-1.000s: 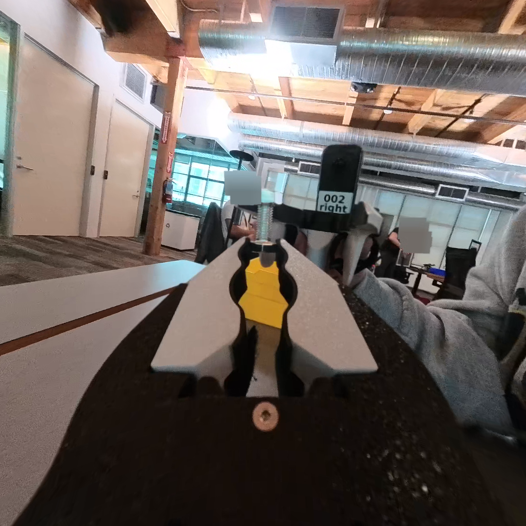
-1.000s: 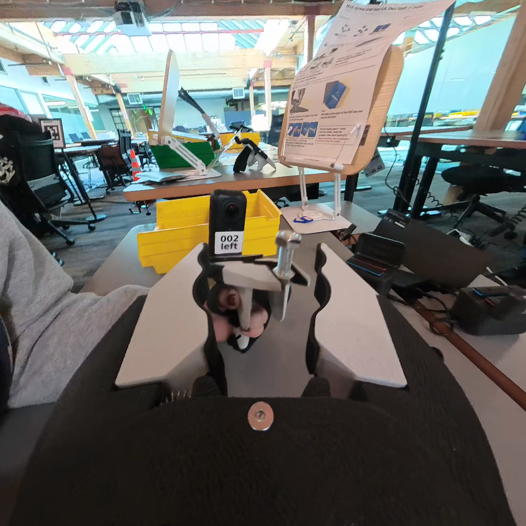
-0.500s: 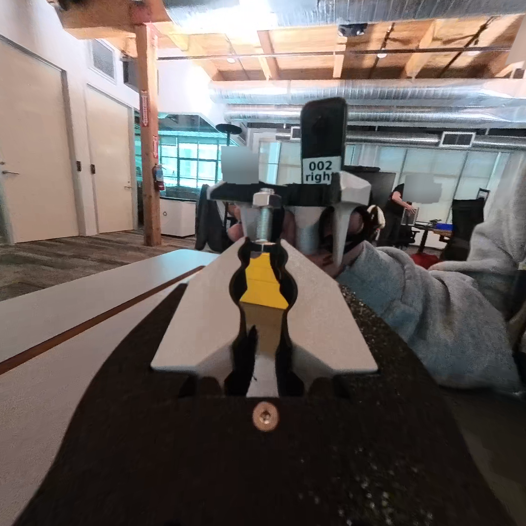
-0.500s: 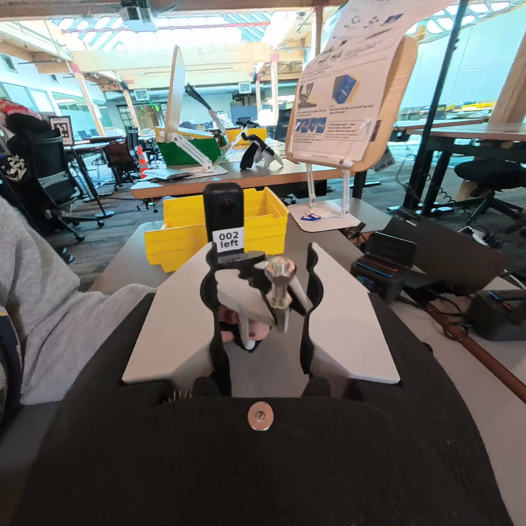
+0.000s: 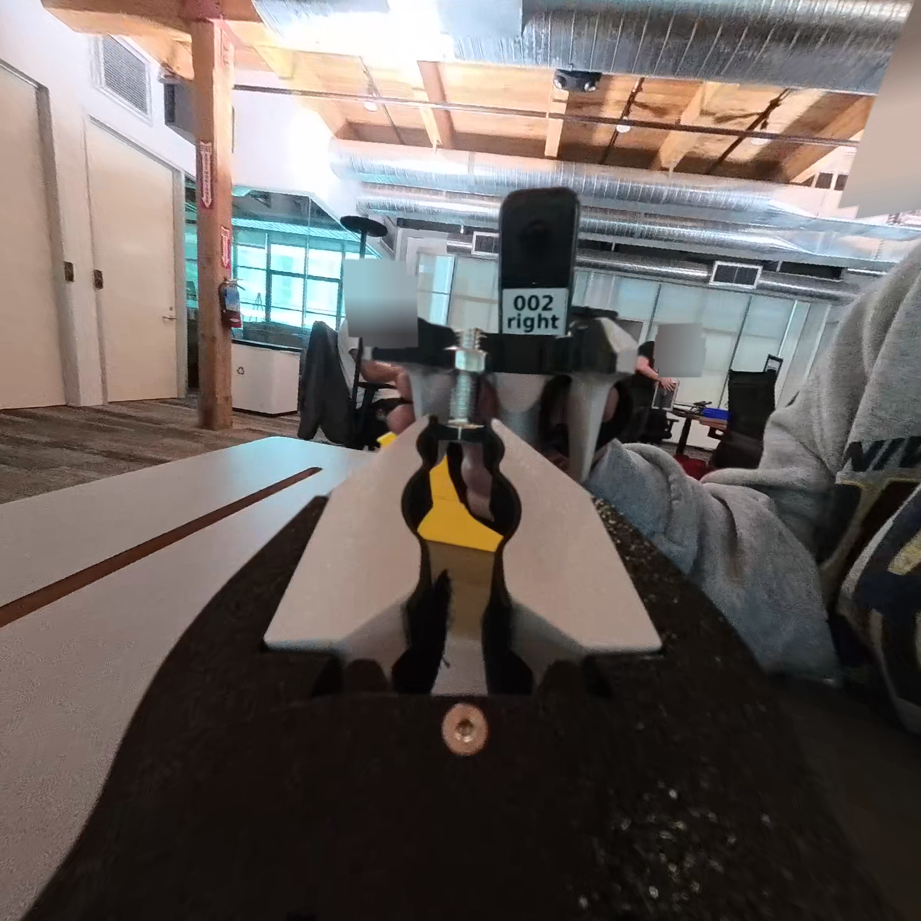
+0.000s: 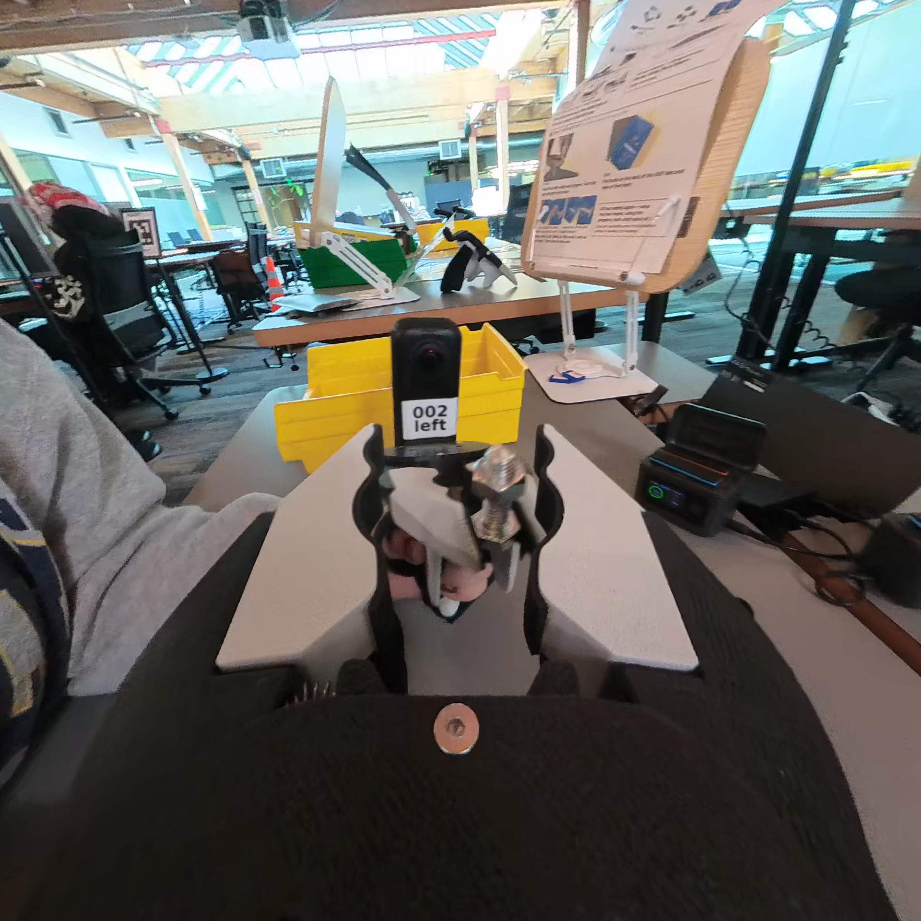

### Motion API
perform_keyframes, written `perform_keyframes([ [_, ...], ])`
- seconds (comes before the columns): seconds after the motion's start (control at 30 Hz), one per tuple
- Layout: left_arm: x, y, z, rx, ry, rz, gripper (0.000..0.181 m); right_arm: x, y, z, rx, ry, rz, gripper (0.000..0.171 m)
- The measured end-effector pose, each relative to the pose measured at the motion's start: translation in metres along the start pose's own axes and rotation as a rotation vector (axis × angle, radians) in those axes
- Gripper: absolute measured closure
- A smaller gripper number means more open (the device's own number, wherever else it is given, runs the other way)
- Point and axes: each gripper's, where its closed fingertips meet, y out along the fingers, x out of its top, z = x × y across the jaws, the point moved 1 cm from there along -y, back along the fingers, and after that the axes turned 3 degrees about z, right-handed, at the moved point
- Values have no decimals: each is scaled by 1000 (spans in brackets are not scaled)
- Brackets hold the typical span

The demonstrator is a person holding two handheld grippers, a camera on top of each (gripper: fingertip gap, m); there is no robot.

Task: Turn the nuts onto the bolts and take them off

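Observation:
My left gripper [image 5: 464, 432] is shut on the head of a silver bolt [image 5: 464, 398] and holds it upright above the table. A hex nut [image 5: 467, 358] sits near the top of the thread, with a little thread showing above it. My right gripper [image 6: 457, 438] is open. Its two fingers stand on either side of the left gripper's tip [image 6: 451, 518] and of the bolt [image 6: 493, 513]. The nut [image 6: 498, 473] is close to the right finger [image 6: 598, 558] but not clamped. In the left wrist view the right gripper [image 5: 508, 398] faces me just behind the bolt.
A yellow bin [image 6: 349, 398] stands on the grey table [image 6: 747, 648] behind the grippers. A black device [image 6: 697, 478] with cables and a paper sheet on a stand [image 6: 628, 164] are at the right. A grey sleeve [image 5: 722, 523] lies alongside. The grippers' ends are close to 5 cm from one another.
The right gripper has come in around the bolt and its jaws have narrowed a little. The nut now sits lower on the thread, with thread showing above it. The left gripper still holds the bolt.

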Motion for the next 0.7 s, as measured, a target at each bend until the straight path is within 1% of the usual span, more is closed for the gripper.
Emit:
perform_keyframes([
  [0.07, 8, -10, 12, 61, -7, -51, 166, 0, -3, 0, -8, -13, 11, 107],
  [0.1, 15, -21, 24, 129, -16, -95, 166, 0, -7, 2, 4, -23, 20, 107],
  [0.13, 20, -34, 37, 203, -38, -135, 166, -2, -11, 9, 57, -27, 38, 126],
  [0.17, 24, -42, 44, 252, -43, -155, 166, -2, -13, 9, 60, -14, 47, 127],
  [0.2, 25, -48, 47, 277, -34, -157, 166, -1, -14, 2, 12, -9, 48, 122],
  [0.23, 26, -49, 46, 275, -19, -147, 166, -1, -15, -2, -18, -19, 42, 120],
  [0.3, 25, -42, 39, 242, 10, -120, 166, 0, -13, -8, -57, -15, 28, 122],
  [0.4, 15, -28, 29, 168, 12, -70, 166, 0, -11, -16, -93, 27, 12, 136],
  [0.43, 14, -24, 25, 142, 19, -61, 166, -1, -11, -18, -104, 37, 19, 137],
  [0.63, 9, -14, 10, 57, 49, -20, 166, -3, -8, -15, -90, 28, 30, 137],
  [0.67, 9, -12, 8, 43, 53, -18, 166, -4, -8, -13, -83, 22, 43, 140],
  [0.7, 9, -10, 6, 32, 53, -17, 166, -6, -7, -12, -74, 13, 54, 147],
])
